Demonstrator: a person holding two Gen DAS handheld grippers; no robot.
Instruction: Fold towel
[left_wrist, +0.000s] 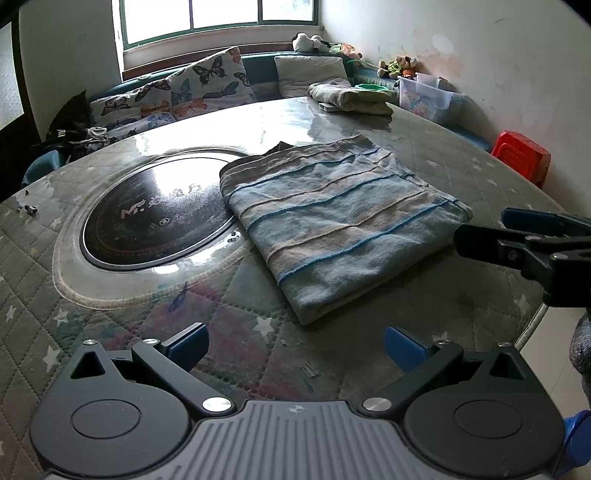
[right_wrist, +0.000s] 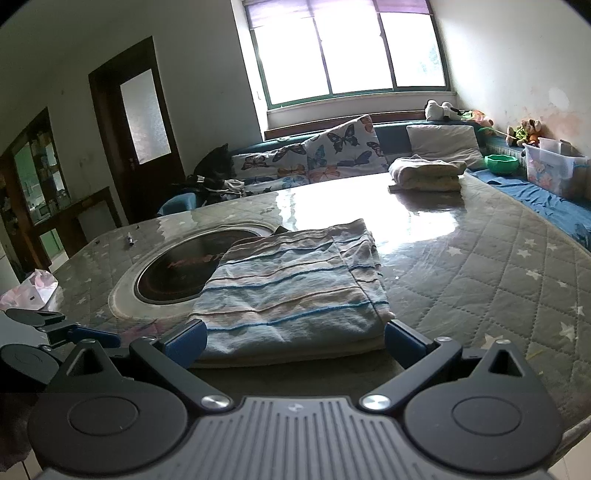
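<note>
Left wrist view: the towel is seen lying flat on the table, already doubled into a rough rectangle of several layers, with one corner overlapping the dark round inset at the table centre. The left hand-held gripper is held above bare table on the near side of the towel, jaws wide apart and nothing between them; it is judged to be held off so that the towel is left undisturbed. The right hand-held gripper is seen at the right edge, just beside the towel's right corner but apart from it.

Right wrist view: the right hand-held gripper is also spread wide, the towel's near folded edge lying between the blue fingers, which are not closed on it. Whether the pads touch cloth cannot be told. This placement is judged to line up a pinch on the near edge, should a further fold be wanted. The right side of the towel shows a looser flap that is not squared with the layers below.

A second folded cloth is set at the far side, well apart.
</note>
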